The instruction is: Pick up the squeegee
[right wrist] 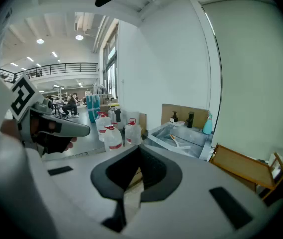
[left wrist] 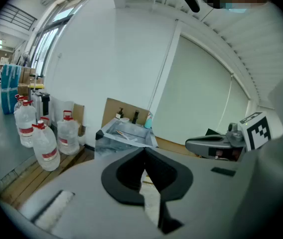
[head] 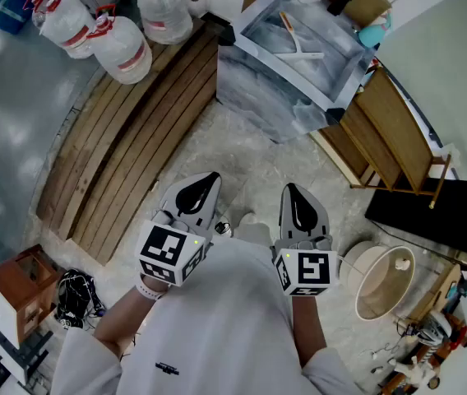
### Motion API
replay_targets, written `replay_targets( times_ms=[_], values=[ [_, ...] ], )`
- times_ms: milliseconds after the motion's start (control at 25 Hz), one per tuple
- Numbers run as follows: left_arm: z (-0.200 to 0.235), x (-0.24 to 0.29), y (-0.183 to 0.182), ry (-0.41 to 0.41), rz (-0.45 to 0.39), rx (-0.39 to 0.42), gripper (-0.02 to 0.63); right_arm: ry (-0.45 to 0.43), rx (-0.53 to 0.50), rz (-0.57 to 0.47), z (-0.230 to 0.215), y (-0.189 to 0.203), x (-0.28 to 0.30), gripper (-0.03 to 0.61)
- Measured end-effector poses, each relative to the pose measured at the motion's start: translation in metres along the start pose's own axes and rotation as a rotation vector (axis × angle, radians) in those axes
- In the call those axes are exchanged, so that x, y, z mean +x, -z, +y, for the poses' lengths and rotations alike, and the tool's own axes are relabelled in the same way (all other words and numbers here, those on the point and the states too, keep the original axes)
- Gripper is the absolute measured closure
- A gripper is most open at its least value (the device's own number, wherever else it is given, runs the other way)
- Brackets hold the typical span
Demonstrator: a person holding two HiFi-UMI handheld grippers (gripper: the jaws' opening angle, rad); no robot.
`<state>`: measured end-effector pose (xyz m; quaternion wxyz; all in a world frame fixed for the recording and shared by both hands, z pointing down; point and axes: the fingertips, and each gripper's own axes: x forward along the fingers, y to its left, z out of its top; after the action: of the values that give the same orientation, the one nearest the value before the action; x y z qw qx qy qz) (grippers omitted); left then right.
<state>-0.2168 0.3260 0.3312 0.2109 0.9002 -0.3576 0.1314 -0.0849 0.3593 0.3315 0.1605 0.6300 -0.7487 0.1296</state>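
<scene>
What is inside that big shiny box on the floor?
Inside the box lies one white T-shaped tool with an orange end, likely the squeegee, on the bare bottom. The box's wide rim hides the edges of its floor, so anything there cannot be seen.

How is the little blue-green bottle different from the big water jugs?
The water jugs are big and clear, with red caps and red labels; the blue-green bottle is small and coloured all over. The jugs stand grouped by the wooden planks; the bottle stands beside the plastic-wrapped tub. Both stand upright.
</scene>
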Motion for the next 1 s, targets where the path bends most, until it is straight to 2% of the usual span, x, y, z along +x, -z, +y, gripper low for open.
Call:
replay_targets(
  times_ms=[240, 400, 600, 1000],
  values=[
    [-0.043, -0.017, 0.002, -0.011, 0.015, 0.016, 0.609, 0.013, 0.054, -0.043, -0.018, -0.010, -0.043, 0.574],
    [-0.050, -0.015, 0.001, -0.014, 0.024, 0.029, 0.609, 0.034, 0.103, -0.086, -0.036, -0.009, -0.051, 0.572],
    [-0.033, -0.024, -0.001, -0.012, 0.024, 0.015, 0.609, 0.054, 0.136, -0.063, -0.025, -0.001, -0.045, 0.572],
    [0.039, -0.037, -0.004, -0.016, 0.009, -0.023, 0.609, 0.071, 0.158, 0.001, 0.021, 0.005, 0.008, 0.572]
  ],
)
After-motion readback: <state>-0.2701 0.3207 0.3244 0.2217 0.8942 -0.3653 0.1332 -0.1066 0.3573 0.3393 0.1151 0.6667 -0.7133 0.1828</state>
